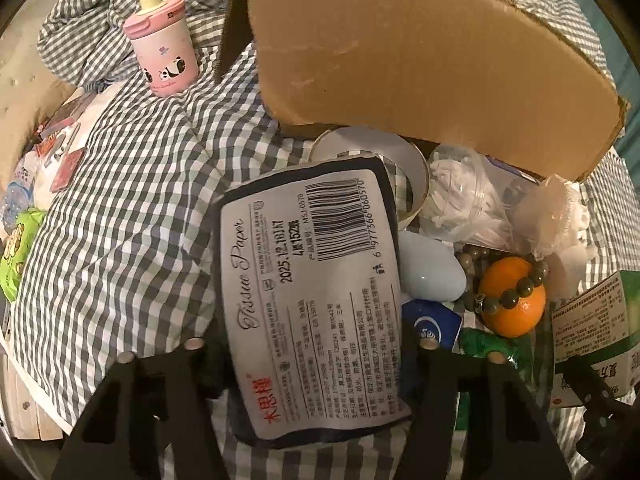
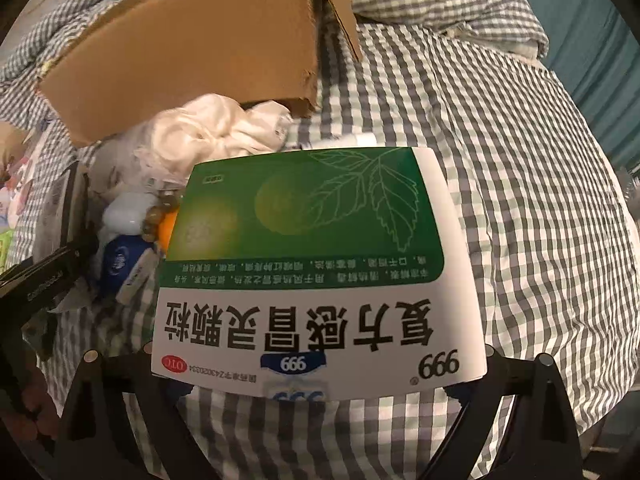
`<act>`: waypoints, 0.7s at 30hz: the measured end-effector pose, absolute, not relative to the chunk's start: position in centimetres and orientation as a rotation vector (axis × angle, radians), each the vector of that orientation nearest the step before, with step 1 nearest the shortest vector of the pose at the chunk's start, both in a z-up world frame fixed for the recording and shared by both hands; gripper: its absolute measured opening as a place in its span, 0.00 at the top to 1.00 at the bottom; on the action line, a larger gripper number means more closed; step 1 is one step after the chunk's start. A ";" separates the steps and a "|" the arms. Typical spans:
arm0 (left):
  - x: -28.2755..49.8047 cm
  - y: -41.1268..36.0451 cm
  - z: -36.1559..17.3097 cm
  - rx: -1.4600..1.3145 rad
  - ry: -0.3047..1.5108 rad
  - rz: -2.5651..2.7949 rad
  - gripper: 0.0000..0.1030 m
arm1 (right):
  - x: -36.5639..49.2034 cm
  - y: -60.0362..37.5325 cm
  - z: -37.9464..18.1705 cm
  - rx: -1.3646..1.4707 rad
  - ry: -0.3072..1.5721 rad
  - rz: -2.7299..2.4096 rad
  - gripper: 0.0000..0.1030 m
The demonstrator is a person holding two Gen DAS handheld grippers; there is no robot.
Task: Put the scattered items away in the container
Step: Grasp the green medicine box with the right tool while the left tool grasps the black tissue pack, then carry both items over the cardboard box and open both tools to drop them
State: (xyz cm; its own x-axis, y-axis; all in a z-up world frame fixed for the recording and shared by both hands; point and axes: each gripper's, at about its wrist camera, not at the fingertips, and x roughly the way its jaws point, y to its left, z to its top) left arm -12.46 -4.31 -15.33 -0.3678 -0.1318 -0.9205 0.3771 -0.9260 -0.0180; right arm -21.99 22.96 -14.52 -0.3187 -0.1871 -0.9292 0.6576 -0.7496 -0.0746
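held between the left gripper (image 1: 308, 346) fingers: tissue pack (image 1: 310, 300), soft, light, film-wrapped, likely slippery; best pinched across the short sides, firmly enough to dent the padding. held between the right gripper (image 2: 318, 360) fingers: medicine box (image 2: 316, 264), light, stiff card, easily crushed; best taken across the flat faces near one end, gently. both carried just before the pile by the cardboard box (image 1: 420, 52), which lies tipped on the bed with its flap over the heap. among the heap: orange (image 1: 512, 300) ringed by beads (image 1: 516, 284), firm, prone to rolling; bag of swabs (image 1: 464, 200), crinkly. apart on the bed (image 1: 132, 208): pink cup (image 1: 162, 56), upright. soft checked duvet, uneven, poor footing for anything tall. dim room, teal wall at the edge.
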 end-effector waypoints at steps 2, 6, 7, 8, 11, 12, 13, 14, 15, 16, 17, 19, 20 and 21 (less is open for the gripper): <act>-11.9 -4.7 -14.7 1.532 0.351 -2.359 0.61 | -21.3 22.7 -13.3 1.369 0.606 -2.105 0.10; -10.8 -5.0 -13.0 1.503 0.404 -2.391 0.67 | -19.7 22.8 -11.3 1.290 0.594 -2.125 0.10; -10.5 -4.9 -12.5 1.490 0.399 -2.403 0.68 | -19.5 22.8 -10.8 1.270 0.589 -2.131 0.10; -10.3 -4.8 -12.1 1.480 0.388 -2.410 0.68 | -19.3 22.7 -10.6 1.252 0.587 -2.139 0.10; -9.5 -3.9 -10.1 1.427 0.362 -2.442 0.68 | -18.4 22.9 -8.9 1.212 0.558 -2.146 0.10; -9.2 -3.6 -9.1 1.399 0.350 -2.461 0.68 | -18.1 23.0 -8.3 1.200 0.542 -2.144 0.10; -9.0 -3.4 -8.1 1.374 0.338 -2.480 0.68 | -18.0 22.9 -7.6 1.183 0.538 -2.145 0.10; -9.0 -3.3 -7.3 1.357 0.325 -2.498 0.68 | -17.7 22.7 -7.1 1.165 0.533 -2.147 0.10; -8.9 -3.0 -6.3 1.333 0.315 -2.519 0.68 | -17.6 22.5 -6.3 1.146 0.524 -2.150 0.10; -8.9 -2.7 -5.5 1.288 0.330 -2.508 0.68 | -17.4 22.3 -5.6 1.128 0.518 -2.153 0.10; -9.1 -2.7 -4.6 1.270 0.330 -2.528 0.68 | -17.3 22.0 -4.8 1.105 0.508 -2.158 0.10; -9.6 -2.4 -2.9 1.231 0.317 -2.553 0.68 | -17.1 21.4 -2.9 1.048 0.500 -2.180 0.10; -9.8 -2.3 -2.2 1.217 0.309 -2.560 0.68 | -17.0 21.0 -2.0 1.020 0.496 -2.188 0.10; -10.1 -2.3 -1.5 1.205 0.304 -2.570 0.68 | -16.8 20.9 -1.2 0.999 0.490 -2.191 0.10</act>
